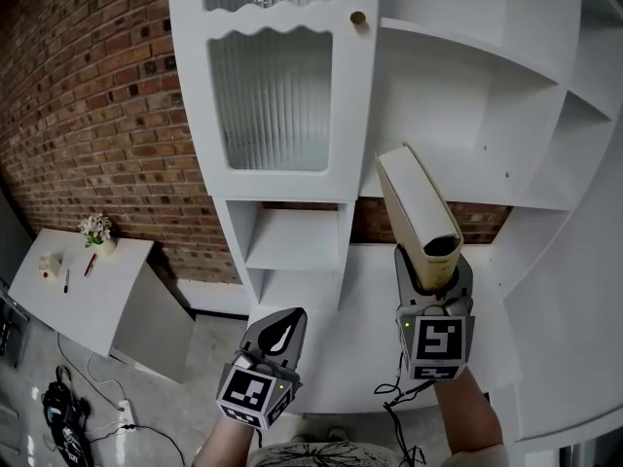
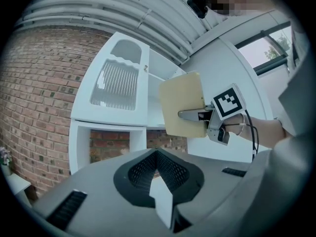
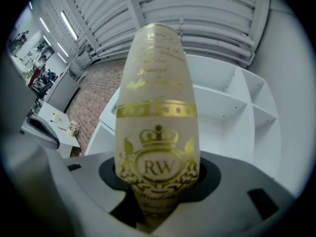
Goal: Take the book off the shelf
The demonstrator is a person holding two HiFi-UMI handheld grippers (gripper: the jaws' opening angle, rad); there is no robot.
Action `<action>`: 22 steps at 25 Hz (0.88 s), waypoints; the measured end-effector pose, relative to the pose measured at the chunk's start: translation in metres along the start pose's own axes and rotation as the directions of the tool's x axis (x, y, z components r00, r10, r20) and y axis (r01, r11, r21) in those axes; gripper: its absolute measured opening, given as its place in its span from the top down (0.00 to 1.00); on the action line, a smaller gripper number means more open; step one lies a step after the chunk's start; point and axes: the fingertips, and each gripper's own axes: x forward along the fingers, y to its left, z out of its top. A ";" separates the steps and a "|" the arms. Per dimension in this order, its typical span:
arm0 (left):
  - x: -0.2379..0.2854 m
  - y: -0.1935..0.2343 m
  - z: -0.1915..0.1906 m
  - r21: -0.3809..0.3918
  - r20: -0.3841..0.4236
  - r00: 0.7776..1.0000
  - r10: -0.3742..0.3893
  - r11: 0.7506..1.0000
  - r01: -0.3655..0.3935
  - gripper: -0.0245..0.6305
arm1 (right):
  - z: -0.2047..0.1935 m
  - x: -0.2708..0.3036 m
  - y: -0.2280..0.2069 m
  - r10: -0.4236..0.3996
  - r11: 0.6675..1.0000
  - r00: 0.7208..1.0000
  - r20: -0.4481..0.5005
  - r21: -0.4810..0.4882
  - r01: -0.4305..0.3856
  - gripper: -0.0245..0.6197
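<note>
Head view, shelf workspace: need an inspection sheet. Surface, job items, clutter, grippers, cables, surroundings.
Surface: white shelf unit with open compartments; nothing seen on them.
Job's things: cream book with a gold-printed spine, held out in front of the shelf unit.
Clutter: small white table at far left with a flower pot and small items too small to name.
Grippers: left gripper has its jaws together and holds nothing. Right gripper has its jaws closed on the book's lower end.
Cables: cable hangs from the right gripper; loose floor cables lie at lower left.
Surroundings: brick wall; ribbed-glass cabinet door.
</note>
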 end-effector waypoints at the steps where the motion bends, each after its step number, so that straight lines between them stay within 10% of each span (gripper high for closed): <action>1: -0.001 -0.002 0.000 -0.003 0.002 1.000 -0.002 1.000 0.002 0.96 | -0.007 -0.006 0.005 0.005 1.000 1.000 -0.007 0.012 -0.005 0.61; 22: -0.028 0.007 0.000 0.028 -0.001 0.999 0.053 0.998 -0.053 0.96 | -0.100 -0.065 0.079 0.126 0.966 0.988 -0.095 0.237 -0.100 0.61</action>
